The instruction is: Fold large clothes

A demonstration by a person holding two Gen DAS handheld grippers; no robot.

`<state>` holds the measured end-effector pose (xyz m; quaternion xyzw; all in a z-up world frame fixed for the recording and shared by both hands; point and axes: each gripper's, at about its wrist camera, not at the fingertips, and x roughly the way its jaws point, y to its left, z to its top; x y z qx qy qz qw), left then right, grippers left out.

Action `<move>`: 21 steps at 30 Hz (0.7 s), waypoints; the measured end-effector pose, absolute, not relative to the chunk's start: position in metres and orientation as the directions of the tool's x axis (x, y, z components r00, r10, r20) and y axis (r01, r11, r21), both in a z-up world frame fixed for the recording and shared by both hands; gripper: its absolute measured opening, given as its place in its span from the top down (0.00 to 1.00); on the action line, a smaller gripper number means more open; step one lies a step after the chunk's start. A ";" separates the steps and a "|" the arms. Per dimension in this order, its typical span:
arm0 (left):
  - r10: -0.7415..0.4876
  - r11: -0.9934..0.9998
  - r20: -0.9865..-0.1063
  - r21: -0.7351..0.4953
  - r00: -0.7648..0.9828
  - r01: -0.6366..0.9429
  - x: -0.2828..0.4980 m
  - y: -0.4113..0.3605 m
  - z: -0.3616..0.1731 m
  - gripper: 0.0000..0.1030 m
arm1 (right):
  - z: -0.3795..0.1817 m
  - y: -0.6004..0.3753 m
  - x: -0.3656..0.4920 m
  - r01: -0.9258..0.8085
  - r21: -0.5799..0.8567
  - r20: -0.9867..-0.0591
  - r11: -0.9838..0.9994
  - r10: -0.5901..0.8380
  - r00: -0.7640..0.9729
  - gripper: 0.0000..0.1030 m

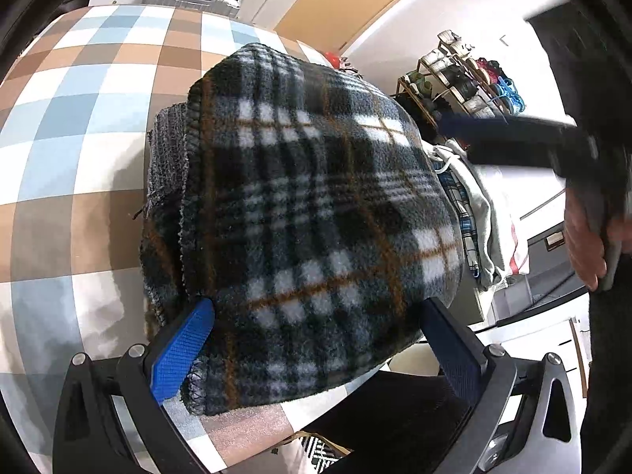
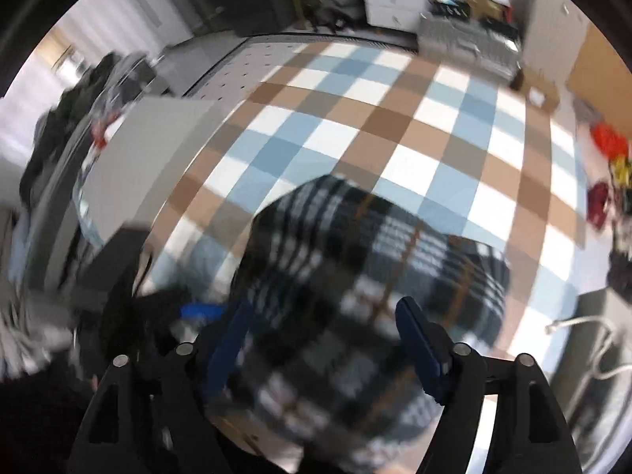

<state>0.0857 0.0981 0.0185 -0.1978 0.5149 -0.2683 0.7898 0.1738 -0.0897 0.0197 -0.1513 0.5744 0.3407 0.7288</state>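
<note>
On the checked tablecloth (image 1: 79, 126) the folded plaid fleece (image 1: 316, 205) lies directly ahead of the left gripper (image 1: 316, 339), whose spread jaws straddle its near edge without pinching, while the right gripper (image 2: 324, 351), also released, hovers above it.

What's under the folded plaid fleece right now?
The plaid fleece lies on the checkered tablecloth. A darker grey knit layer sticks out beneath its left edge. How far that layer extends underneath is covered.

Bright daylight, right view motion-blurred
</note>
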 end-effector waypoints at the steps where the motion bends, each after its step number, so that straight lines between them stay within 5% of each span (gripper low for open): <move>1: -0.628 0.778 -0.707 -0.589 0.326 0.219 0.087 0.097 0.010 0.02 | 0.017 -0.094 0.166 -0.675 0.161 -0.949 0.720 0.300 0.093 0.27; 14: -0.659 0.748 -0.684 -0.640 0.313 0.179 0.096 0.107 -0.004 0.02 | -0.061 -0.123 0.179 -0.526 0.374 -0.921 0.764 0.373 -0.113 0.27; 21: -0.648 0.752 -0.693 -0.647 0.315 0.122 0.102 0.115 -0.008 0.01 | -0.076 -0.104 0.179 -0.543 0.392 -0.906 0.742 0.414 -0.089 0.04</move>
